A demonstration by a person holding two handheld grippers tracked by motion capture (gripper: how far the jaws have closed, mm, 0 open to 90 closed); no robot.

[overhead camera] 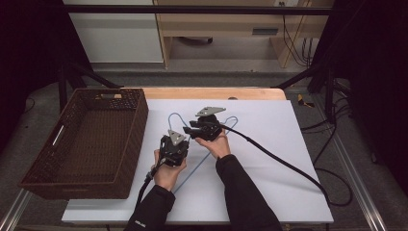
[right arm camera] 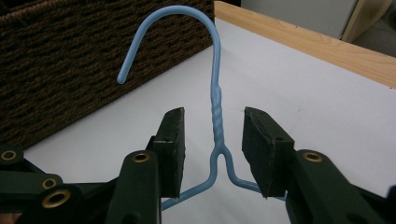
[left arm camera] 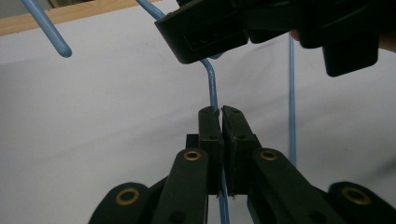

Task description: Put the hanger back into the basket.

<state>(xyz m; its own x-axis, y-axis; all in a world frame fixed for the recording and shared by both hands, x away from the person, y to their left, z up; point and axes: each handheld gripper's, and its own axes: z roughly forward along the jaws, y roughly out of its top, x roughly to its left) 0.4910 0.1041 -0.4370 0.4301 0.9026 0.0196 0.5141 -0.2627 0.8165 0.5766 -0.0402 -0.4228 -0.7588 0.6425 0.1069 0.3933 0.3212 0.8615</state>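
A dark brown woven rectangular basket (overhead camera: 86, 144) sits at the white table sheet's (overhead camera: 269, 159) left edge. Mid-sheet lies a light blue wire coat hanger (right arm camera: 217, 112). The left gripper (left arm camera: 220, 122) is clamped on its wire; the right gripper's (right arm camera: 212, 154) jaws straddle the twisted neck, pads clear of it.

The white-covered bench (overhead camera: 288, 159) lies bare across the right half of the frame, save a black cable (overhead camera: 284, 161) trailing over it. At left the brown wicker basket (overhead camera: 130, 144) walls off that side. At centre, the blue hanger (overhead camera: 177, 117) and both hand-held grippers crowd together.
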